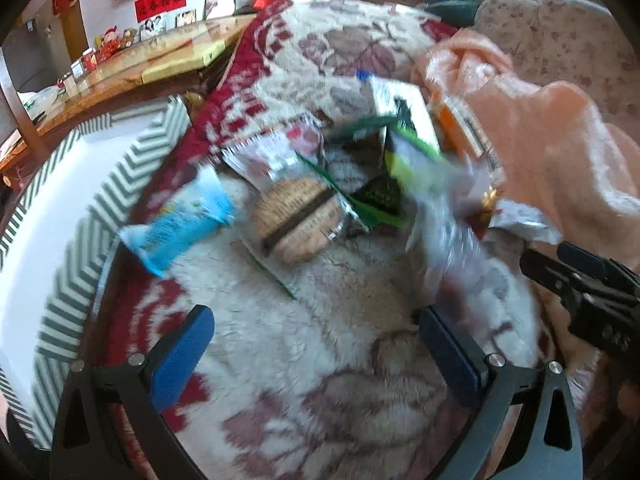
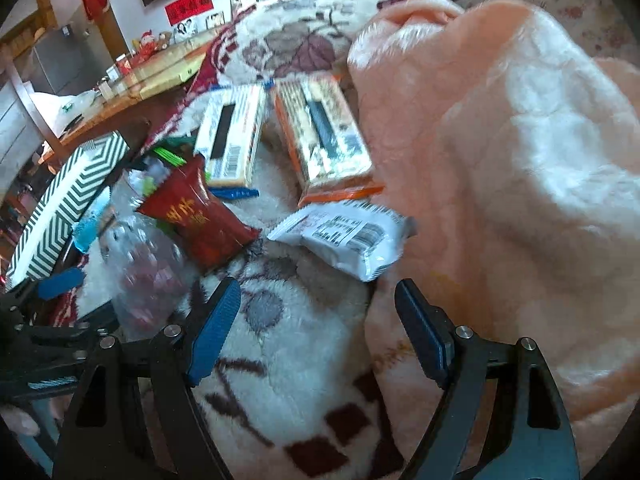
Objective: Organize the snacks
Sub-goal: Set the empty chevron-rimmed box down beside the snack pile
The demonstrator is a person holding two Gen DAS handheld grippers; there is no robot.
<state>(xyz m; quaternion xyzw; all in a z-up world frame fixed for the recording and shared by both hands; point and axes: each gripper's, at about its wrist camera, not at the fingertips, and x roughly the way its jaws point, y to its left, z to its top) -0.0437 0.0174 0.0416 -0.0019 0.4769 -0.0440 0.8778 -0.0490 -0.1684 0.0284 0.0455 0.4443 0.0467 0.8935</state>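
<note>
**Both grippers empty over the snack pile**

The left gripper (image 1: 316, 356) and right gripper (image 2: 318, 330) both hung with fingers spread wide, gripping nothing, over the blanket (image 1: 304, 392). Ahead lay the loose snacks: a blue pack (image 1: 180, 224), a biscuit pack (image 1: 298, 222), a red pack (image 2: 198, 220), a white pack (image 2: 348, 236). The striped box (image 1: 60, 264) sat just left, likely their destination.
</note>
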